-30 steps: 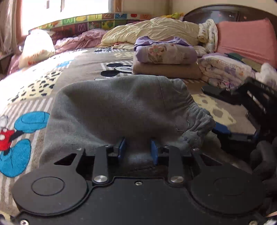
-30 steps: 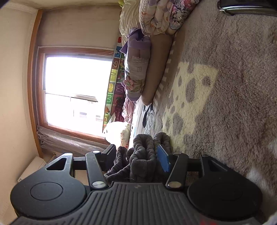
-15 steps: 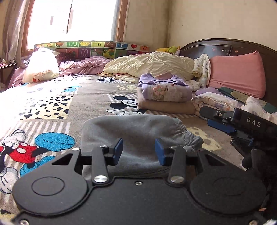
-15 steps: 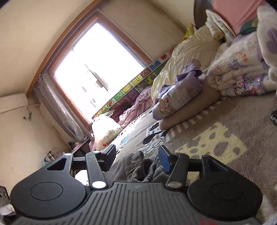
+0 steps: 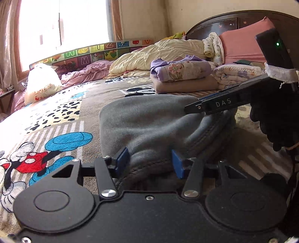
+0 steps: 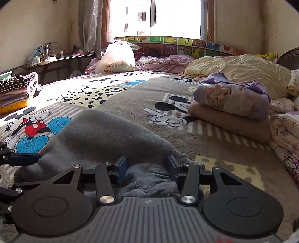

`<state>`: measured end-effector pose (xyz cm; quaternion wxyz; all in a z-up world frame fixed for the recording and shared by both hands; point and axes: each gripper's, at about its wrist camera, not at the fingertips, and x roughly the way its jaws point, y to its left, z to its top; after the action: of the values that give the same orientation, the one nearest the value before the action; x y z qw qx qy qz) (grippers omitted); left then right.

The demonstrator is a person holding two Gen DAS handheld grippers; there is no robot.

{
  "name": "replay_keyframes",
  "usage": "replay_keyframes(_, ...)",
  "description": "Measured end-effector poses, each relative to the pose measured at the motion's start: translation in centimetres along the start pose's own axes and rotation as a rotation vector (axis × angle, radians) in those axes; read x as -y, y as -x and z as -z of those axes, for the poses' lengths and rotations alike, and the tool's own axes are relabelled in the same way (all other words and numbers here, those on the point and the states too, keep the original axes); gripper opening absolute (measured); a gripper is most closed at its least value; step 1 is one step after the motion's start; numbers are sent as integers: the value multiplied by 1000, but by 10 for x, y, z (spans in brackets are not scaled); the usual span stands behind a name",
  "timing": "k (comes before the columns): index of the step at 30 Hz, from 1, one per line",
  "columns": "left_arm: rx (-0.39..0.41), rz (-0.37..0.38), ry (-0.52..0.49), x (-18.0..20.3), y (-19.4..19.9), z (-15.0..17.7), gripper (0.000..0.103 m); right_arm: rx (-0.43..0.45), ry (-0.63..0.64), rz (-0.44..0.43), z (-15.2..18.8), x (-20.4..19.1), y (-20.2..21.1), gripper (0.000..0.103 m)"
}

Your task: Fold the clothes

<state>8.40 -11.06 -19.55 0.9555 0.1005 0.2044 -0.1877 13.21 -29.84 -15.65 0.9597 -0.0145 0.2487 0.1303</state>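
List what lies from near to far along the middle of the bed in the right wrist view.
Grey garment → Mickey print → pink sheet → alphabet board → window.

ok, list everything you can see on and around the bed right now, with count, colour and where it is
grey garment: one, grey, near part of the bed, in front of both grippers
cartoon blanket: one, grey-brown with mouse prints, covering the bed
folded stack: two pieces, lilac on tan, right
quilt: one, pale yellow, far right
plastic bag: one, white, under the window
alphabet panel: one, multicoloured, along the far edge
pillow: one, pink, at the headboard
clothes pile: one, striped and yellow, far left
left hand-held gripper: black, blue pads, jaws apart, just opening, garment edge between
right hand-held gripper: black, blue pads, jaws apart, just closing, garment edge between
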Motion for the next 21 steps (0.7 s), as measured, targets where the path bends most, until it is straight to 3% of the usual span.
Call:
replay_keyframes(3, -5, 9, 1, -2, -3, 1, 50, 0, 32, -20, 5, 0, 1, 45)
replay_keyframes(6, -6, 16, -14, -1, -4, 2, 50, 25, -14, -47, 13, 9, -1, 45)
replay_keyframes(11, -57, 46, -7, -3, 3, -6, 62, 8, -58, -36, 9, 10, -1, 45)
replay_keyframes(16, -62, 95, 240, -19, 32, -17, 66, -90, -91, 36, -7, -1, 9, 47)
replay_keyframes(19, -66, 113, 333, -28, 46, -12, 66, -115, -111, 75, -8, -4, 20, 48)
replay_keyframes(20, -67, 108, 356, -32, 50, -11, 66, -133, -110, 100, -9, -6, 23, 59)
replay_keyframes(21, -67, 104, 375, -35, 52, -10, 66, -151, -111, 118, -8, -7, 24, 60)
